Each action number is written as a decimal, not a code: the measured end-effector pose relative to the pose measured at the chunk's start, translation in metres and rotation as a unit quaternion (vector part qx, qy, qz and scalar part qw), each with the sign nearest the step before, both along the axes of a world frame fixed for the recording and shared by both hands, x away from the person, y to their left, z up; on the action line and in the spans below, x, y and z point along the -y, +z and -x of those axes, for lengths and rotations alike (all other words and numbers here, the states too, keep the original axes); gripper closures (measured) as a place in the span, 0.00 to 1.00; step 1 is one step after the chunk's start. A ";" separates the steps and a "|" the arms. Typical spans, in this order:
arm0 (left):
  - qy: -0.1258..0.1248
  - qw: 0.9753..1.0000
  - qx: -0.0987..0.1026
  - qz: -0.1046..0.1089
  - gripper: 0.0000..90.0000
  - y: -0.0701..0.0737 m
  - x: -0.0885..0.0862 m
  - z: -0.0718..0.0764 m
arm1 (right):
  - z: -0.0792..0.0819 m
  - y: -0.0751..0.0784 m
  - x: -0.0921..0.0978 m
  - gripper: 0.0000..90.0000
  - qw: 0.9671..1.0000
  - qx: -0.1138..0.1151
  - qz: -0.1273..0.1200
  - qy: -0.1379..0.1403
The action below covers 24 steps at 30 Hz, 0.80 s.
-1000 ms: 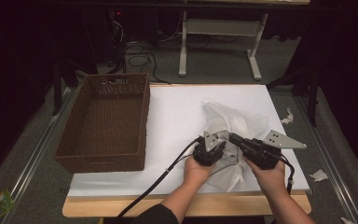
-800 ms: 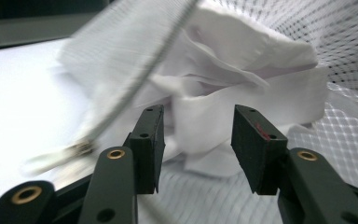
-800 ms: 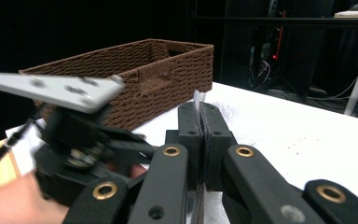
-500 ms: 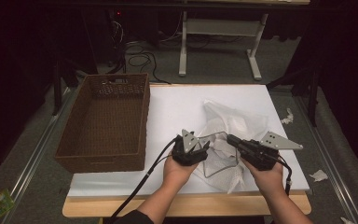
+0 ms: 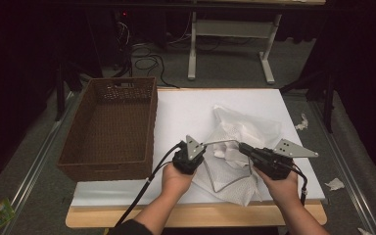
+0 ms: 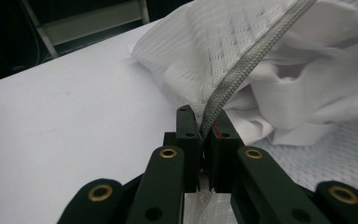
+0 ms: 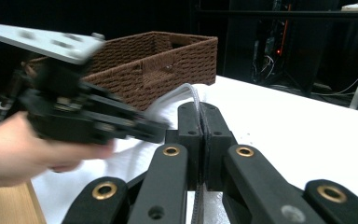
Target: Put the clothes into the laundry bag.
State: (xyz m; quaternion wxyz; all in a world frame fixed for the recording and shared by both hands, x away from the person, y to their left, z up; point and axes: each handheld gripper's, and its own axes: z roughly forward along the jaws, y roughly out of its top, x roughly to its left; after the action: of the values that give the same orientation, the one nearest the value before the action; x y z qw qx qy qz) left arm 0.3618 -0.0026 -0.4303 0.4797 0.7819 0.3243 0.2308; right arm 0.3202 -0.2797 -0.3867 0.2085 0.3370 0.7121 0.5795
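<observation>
1. High view: a white mesh bag (image 5: 240, 142) lies on the right half of the white table (image 5: 186, 112), its grey zipper (image 5: 225, 143) running along the open mouth. The left gripper (image 5: 198, 149) sits at the bag's left edge, pinching the zipper. The right gripper (image 5: 242, 148) meets the zipper on the bag's right side, and the zipper spans between the two. A brown basket (image 5: 110, 127) stands on the table's left side, well apart from the bag.

2. Left gripper view: the left gripper (image 6: 205, 130) has its jaws closed on the zipper (image 6: 242, 65), which rises from between them up to the right. Crumpled white cloth of the bag (image 6: 298, 93) lies just beyond, on the table (image 6: 74, 126).

3. Right gripper view: the right gripper (image 7: 200, 126) is clamped on the zipper (image 7: 193, 93), which curves up out of the jaws. The left gripper (image 7: 154, 130) and its hand (image 7: 23, 149) are near on the left, blurred. The basket (image 7: 158, 65) stands behind.
</observation>
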 end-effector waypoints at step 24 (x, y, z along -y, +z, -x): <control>-0.005 0.997 -0.005 0.072 0.94 -0.017 -0.028 0.020 | 0.031 -0.003 0.010 0.74 1.000 -0.011 0.005 -0.010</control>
State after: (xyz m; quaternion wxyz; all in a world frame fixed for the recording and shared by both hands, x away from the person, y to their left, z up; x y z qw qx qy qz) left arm 0.3417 0.0253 -0.4476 0.5342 0.7482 0.3385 0.2005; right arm 0.2891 -0.2902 -0.3895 0.2081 0.3498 0.7136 0.5702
